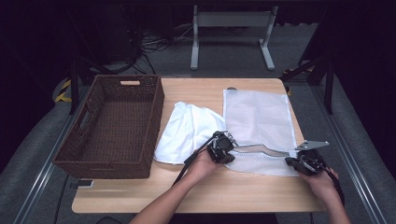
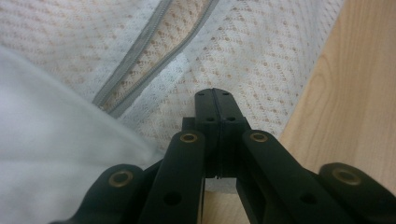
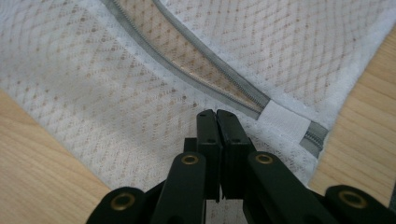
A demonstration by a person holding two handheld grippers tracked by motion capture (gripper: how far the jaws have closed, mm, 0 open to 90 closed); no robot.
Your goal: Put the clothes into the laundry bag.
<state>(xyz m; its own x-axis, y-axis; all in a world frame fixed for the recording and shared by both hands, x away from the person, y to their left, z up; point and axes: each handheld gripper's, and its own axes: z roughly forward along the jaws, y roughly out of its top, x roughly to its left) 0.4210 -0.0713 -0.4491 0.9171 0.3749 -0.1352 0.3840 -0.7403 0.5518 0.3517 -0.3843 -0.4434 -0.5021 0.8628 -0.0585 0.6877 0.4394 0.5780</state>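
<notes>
A white mesh laundry bag (image 1: 259,112) lies flat on the wooden table (image 1: 210,186), its grey zipper (image 1: 254,149) gaping open along the near edge. My left gripper (image 1: 228,151) is at the bag's near left corner. Its jaws (image 2: 215,93) are shut, with the tips resting on the mesh (image 2: 261,56) beside the zipper (image 2: 154,51). At the near right corner my right gripper (image 1: 295,161) has its jaws (image 3: 215,113) shut on the mesh (image 3: 93,84), just below the zipper (image 3: 205,70) and its white end tab (image 3: 282,123). A white cloth (image 1: 187,128) lies left of the bag, touching it (image 2: 46,154).
A dark brown wicker basket (image 1: 105,168) with handle cut-outs stands at the table's left, its inside bare. Bare wood runs along the near edge. Behind the table are a metal frame (image 1: 231,21), cables on the floor and dark stands.
</notes>
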